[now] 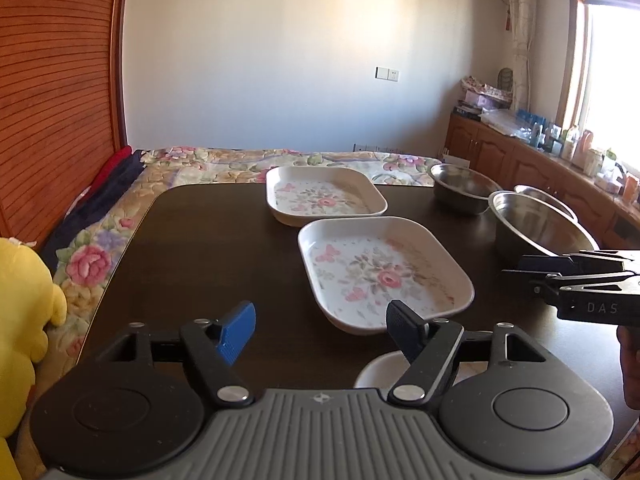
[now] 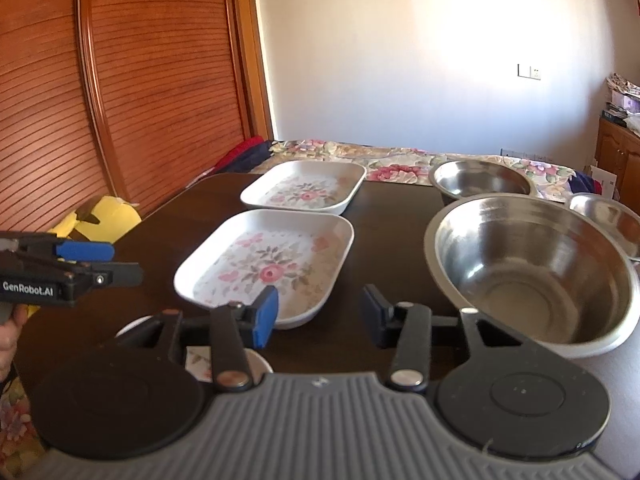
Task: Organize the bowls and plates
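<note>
Two floral plates sit on my dark table [image 1: 192,248]: the near plate [image 1: 384,272] at 12 o'clock from my left gripper [image 1: 320,330], the far plate [image 1: 325,195] beyond it. Three steel bowls cluster at 2 o'clock; the large bowl [image 2: 532,268] lies closest to my right gripper [image 2: 320,316], at its 1 o'clock. Both grippers hover with fingers spread apart, holding nothing. A yellow plush toy [image 1: 24,320] sits at 9 o'clock.

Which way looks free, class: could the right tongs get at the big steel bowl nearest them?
Probably yes: the right tongs stand open, and the big steel bowl sits just ahead to their right with nothing between.
</note>
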The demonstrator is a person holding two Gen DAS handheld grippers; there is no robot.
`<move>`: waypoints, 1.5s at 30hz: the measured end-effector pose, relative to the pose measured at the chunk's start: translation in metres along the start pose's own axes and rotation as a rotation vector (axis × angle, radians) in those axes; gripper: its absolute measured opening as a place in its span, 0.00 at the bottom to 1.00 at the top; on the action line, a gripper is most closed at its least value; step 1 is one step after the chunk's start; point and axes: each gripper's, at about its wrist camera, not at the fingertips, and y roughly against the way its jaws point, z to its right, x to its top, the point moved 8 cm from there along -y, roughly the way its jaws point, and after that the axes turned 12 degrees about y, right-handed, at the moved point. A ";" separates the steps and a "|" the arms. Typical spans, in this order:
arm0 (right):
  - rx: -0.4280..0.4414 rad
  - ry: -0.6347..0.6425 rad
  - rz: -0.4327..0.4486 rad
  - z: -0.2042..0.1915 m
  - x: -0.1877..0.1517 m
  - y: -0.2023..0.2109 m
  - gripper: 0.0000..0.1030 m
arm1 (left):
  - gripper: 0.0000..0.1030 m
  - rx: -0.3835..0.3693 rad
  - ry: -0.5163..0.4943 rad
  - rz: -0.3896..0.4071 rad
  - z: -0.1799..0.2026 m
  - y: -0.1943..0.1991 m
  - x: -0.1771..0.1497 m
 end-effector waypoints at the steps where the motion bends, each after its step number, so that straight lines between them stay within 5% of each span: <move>1: 0.004 0.005 -0.001 -0.001 0.001 -0.003 0.46 | 0.73 0.000 -0.005 -0.002 0.000 -0.002 0.001; 21: 0.033 0.038 -0.074 -0.002 0.007 -0.058 0.45 | 0.38 -0.025 -0.039 -0.091 -0.004 -0.071 0.016; 35: 0.036 0.013 -0.076 0.005 0.004 -0.071 0.29 | 0.19 -0.027 -0.029 -0.124 -0.003 -0.093 0.016; 45: 0.035 0.010 -0.066 0.008 0.003 -0.070 0.21 | 0.17 -0.024 -0.016 -0.109 -0.007 -0.091 0.015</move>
